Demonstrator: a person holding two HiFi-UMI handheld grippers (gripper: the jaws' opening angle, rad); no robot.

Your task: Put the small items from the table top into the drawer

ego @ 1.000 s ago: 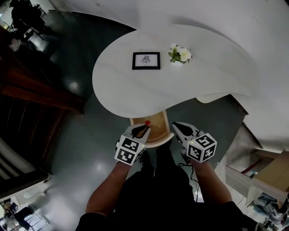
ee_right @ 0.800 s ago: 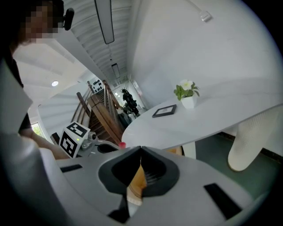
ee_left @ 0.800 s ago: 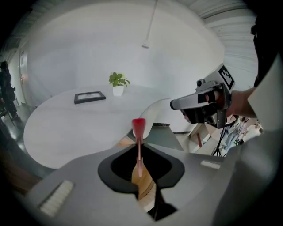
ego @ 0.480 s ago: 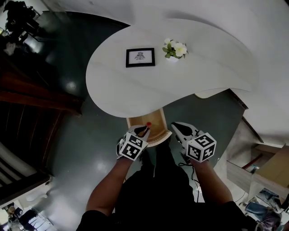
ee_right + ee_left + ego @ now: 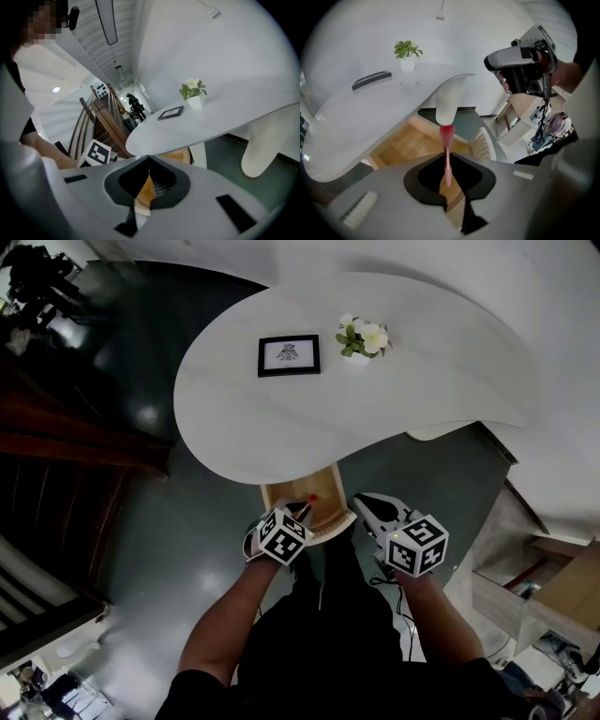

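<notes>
Head view first: white curvy table (image 5: 394, 399) fills the upper middle of the frame, with a small picture frame (image 5: 289, 354) and a potted plant (image 5: 361, 338) sitting near each other toward its far side. At the table's near edge a wooden drawer (image 5: 323, 515) is pulled open. The left gripper (image 5: 302, 512) is right over it at lower center, pinching a thin pink stick (image 5: 311, 500) with a red tip that pokes out above the drawer; can't tell if it touches the wood. The right gripper (image 5: 367, 506) sits just beside the drawer's right side. Left gripper view: jaws clamped on the pink stick (image 5: 447, 157), red end pointing away, the open drawer (image 5: 401, 145) underneath and the table leg (image 5: 450, 101) behind it. The other gripper (image 5: 525, 65) shows in the upper right. Right gripper view: the right gripper (image 5: 149, 157) has its jaws pressed together with nothing between them, a bit of drawer wood (image 5: 177, 155) just past the tips, and the left one's marker cube (image 5: 96, 153) at left.
</notes>
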